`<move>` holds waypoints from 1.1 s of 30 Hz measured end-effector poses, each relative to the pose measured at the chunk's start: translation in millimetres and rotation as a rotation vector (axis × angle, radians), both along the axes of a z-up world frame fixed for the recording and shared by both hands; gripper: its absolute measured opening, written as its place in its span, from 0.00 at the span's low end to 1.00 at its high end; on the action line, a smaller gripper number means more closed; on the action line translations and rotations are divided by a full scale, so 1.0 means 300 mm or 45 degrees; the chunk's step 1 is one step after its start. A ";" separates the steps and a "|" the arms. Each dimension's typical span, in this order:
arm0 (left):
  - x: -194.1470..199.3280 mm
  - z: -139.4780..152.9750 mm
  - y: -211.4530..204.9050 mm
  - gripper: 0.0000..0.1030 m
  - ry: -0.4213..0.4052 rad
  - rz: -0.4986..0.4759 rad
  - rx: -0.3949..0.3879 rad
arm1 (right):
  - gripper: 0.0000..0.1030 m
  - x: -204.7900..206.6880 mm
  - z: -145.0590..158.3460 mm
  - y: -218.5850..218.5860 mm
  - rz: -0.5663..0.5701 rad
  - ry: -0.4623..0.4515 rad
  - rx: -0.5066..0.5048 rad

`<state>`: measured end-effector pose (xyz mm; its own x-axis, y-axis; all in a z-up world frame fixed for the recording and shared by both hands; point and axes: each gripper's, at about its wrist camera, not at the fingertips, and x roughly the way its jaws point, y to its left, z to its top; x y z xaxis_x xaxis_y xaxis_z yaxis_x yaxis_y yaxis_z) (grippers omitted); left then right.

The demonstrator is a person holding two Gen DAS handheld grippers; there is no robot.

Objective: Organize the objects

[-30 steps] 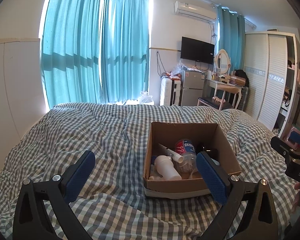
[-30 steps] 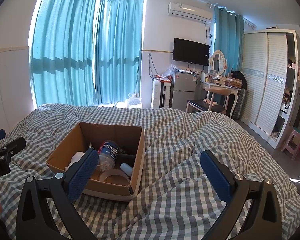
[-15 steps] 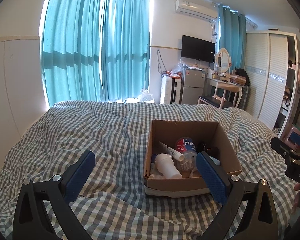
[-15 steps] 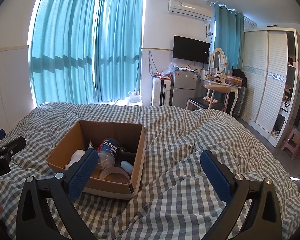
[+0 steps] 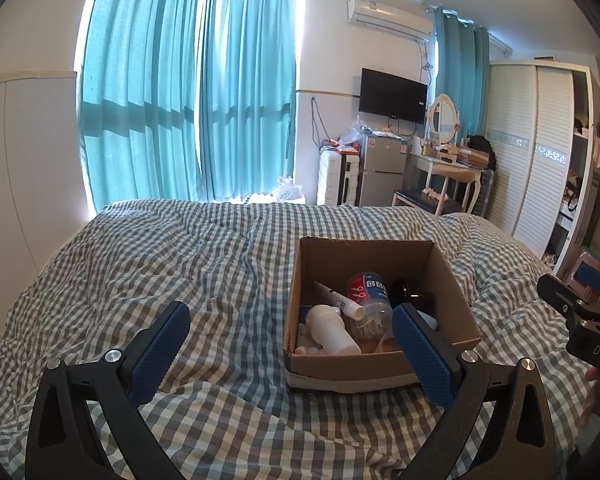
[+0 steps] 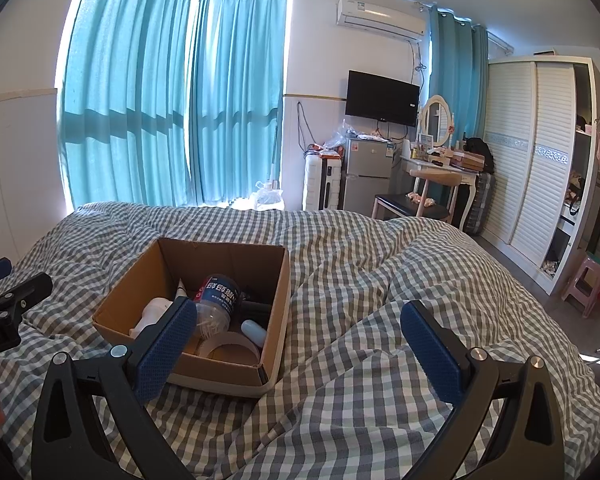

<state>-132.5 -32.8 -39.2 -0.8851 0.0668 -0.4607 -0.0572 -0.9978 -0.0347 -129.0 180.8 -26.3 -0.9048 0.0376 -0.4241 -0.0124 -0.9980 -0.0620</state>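
An open cardboard box (image 5: 452, 280) sits on the checked bedspread; it also shows in the right wrist view (image 6: 132, 284). Inside lie a clear bottle with a red and blue label (image 5: 370, 292), a white bottle (image 5: 332, 330), a white tube (image 5: 340, 300), a black object (image 5: 410, 294) and a roll of tape (image 6: 228, 348). My left gripper (image 5: 290, 344) is open and empty, near the box's front left corner. My right gripper (image 6: 298, 340) is open and empty, at the box's front right corner.
The grey and white checked bedspread (image 5: 160, 264) is rumpled into folds all around the box. Teal curtains (image 5: 188, 100) hang behind the bed. A fridge (image 5: 380, 172), dressing table (image 5: 448, 164) and white wardrobe (image 5: 536, 152) stand at the far right.
Both views have shifted only slightly; the box sits a little lower in the left wrist view. Both grippers stay open and empty.
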 end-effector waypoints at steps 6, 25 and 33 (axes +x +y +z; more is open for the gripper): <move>0.000 0.001 0.000 1.00 -0.002 0.016 -0.007 | 0.99 -0.002 -0.003 -0.001 0.001 -0.003 0.001; 0.010 0.004 0.000 1.00 0.011 0.041 -0.022 | 0.99 -0.005 -0.013 -0.001 0.001 -0.015 0.008; 0.013 0.007 0.003 1.00 0.010 0.040 -0.029 | 0.99 -0.004 -0.009 -0.001 0.005 -0.014 0.009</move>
